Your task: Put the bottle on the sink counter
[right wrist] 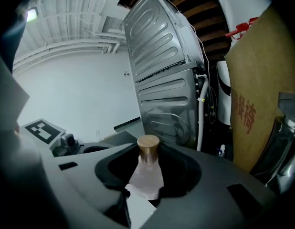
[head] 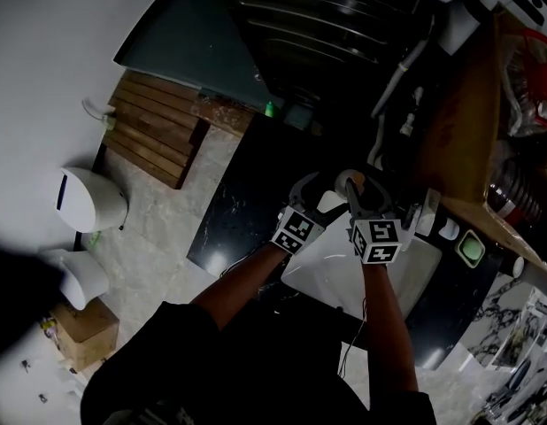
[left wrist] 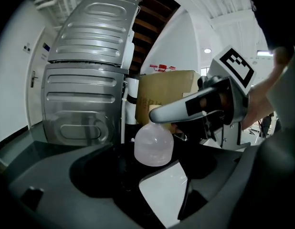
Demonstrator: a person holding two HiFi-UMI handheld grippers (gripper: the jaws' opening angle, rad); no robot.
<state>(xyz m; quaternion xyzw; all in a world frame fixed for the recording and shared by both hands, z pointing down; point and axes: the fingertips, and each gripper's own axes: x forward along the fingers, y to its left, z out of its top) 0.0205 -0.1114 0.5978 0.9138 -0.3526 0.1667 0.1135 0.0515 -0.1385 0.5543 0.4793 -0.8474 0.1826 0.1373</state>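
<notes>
A small frosted bottle (head: 350, 181) with a wooden cap hangs over the far rim of the white sink (head: 389, 282), between both grippers. In the right gripper view the bottle (right wrist: 147, 173) stands upright between the jaws, cap on top, and my right gripper (head: 360, 195) is shut on its neck. One of that gripper's fingers (left wrist: 185, 108) crosses the top of the bottle (left wrist: 153, 144) in the left gripper view and hides the cap. My left gripper (head: 319, 193) is close on the left, open, with the bottle's round body just beyond its jaws. I cannot tell whether the bottle's base rests on anything.
A black counter (head: 247, 202) surrounds the sink. Behind it stand a steel appliance (left wrist: 85, 80) and a cardboard box (right wrist: 262, 89). A green dish (head: 470, 249) lies at the sink's right. A wooden slat mat (head: 154, 131) and a white bin (head: 88, 197) are on the floor to the left.
</notes>
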